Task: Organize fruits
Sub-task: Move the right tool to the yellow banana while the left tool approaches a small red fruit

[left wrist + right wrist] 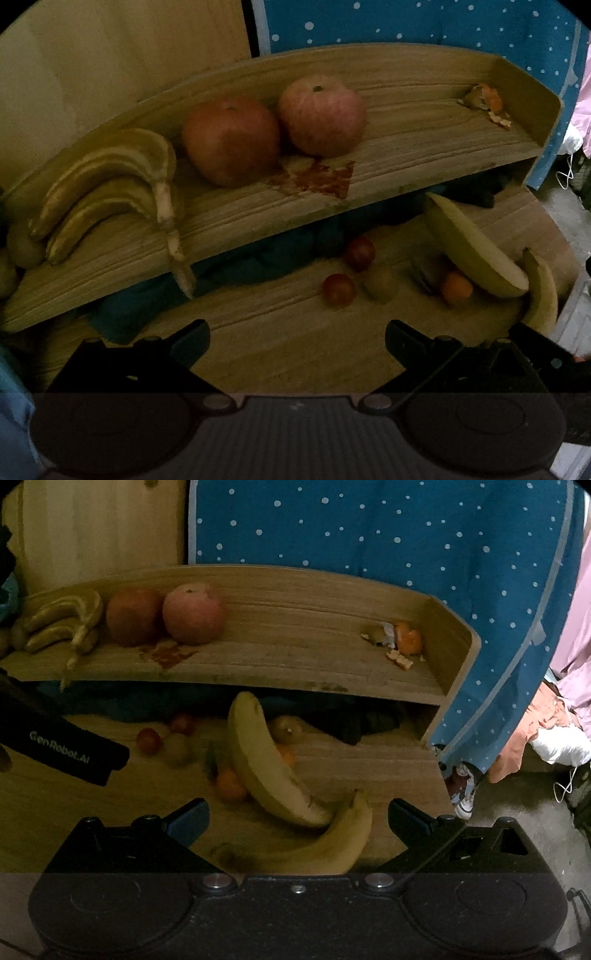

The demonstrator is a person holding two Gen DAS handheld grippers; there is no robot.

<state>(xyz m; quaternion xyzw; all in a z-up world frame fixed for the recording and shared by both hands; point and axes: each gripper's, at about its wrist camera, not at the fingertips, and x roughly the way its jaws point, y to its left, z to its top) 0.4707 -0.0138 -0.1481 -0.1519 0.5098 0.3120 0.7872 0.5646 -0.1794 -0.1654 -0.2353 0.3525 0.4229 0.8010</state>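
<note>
Two red apples point(231, 140) point(321, 114) and a bunch of bananas point(107, 188) lie on the upper wooden shelf point(406, 122). On the lower board point(295, 347) lie two small red fruits point(339, 290), a green fruit point(380, 282), a small orange point(457, 288), a melon slice point(472, 243) and a single banana point(541, 291). My left gripper point(297, 341) hovers open above the bare board. My right gripper point(297, 823) is open too, just over the single banana point(317, 849), with the melon slice point(266, 764) right behind it.
A peeled orange with scraps of peel point(406, 642) sits at the right end of the upper shelf point(314, 627), and a reddish stain point(317, 177) marks its front. Dark cloth point(258, 254) is bunched under the shelf. A blue dotted fabric point(406, 535) hangs behind.
</note>
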